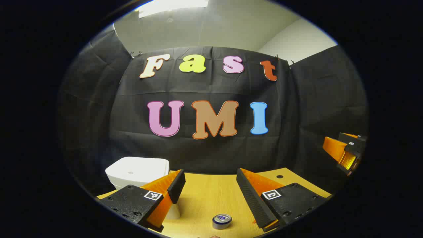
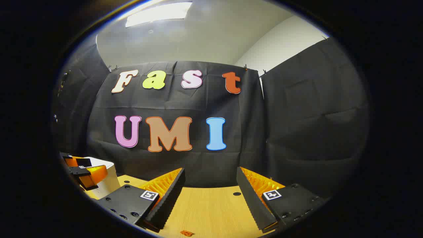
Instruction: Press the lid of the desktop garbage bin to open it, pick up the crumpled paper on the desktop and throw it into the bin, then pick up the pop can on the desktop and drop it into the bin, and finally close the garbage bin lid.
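Note:
The white desktop bin [image 1: 137,172] stands at the back left of the wooden table, its lid down flat. My left gripper [image 1: 210,181] hovers open over the table, and the bin lies just beyond its left finger. A silver pop can [image 1: 222,220] stands upright on the table, below and between the fingers, closer to me than their tips. My right gripper [image 2: 210,180] is open too, held over bare table with nothing between its fingers. The bin [image 2: 107,181] sits at the far left of the right gripper view, partly behind the left gripper [image 2: 82,170]. The right gripper [image 1: 345,152] hangs at the far right of the left gripper view.
The wooden table [image 2: 205,208] runs back to the black cloth wall. It has a small round hole [image 2: 237,193] near its far edge, and another hole [image 1: 279,177] shows in the left gripper view. A small orange scrap [image 2: 186,233] lies on the table near me.

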The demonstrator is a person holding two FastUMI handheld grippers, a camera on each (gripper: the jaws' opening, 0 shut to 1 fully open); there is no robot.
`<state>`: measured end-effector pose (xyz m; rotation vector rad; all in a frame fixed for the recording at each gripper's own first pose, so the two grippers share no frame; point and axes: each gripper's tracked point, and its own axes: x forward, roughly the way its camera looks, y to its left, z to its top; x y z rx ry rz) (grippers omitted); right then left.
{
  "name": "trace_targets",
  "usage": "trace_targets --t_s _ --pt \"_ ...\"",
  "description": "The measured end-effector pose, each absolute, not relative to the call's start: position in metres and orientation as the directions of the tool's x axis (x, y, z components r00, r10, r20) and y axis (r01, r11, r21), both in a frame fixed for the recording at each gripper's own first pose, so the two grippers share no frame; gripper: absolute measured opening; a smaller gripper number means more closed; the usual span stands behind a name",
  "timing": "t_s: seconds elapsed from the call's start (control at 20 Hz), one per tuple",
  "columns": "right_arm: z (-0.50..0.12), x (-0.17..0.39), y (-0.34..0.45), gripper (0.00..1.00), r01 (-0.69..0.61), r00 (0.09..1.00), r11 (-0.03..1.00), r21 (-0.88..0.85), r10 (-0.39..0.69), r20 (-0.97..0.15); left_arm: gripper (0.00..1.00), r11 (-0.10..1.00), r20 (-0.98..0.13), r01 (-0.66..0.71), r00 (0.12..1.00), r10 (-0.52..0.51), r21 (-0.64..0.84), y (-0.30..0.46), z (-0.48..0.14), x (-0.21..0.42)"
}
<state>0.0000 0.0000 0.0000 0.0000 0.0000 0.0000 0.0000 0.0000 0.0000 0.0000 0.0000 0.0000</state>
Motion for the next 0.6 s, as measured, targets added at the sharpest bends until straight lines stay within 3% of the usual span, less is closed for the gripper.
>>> trace_targets --t_s 0.6 --pt "0.0032 -0.0031 -0.0022 1.00 -0.007 1.000 1.000 -0.006 0.007 0.011 0.94 1.000 0.004 -0.016 1.000 0.016 -0.013 0.0064 -0.0002 -0.0016"
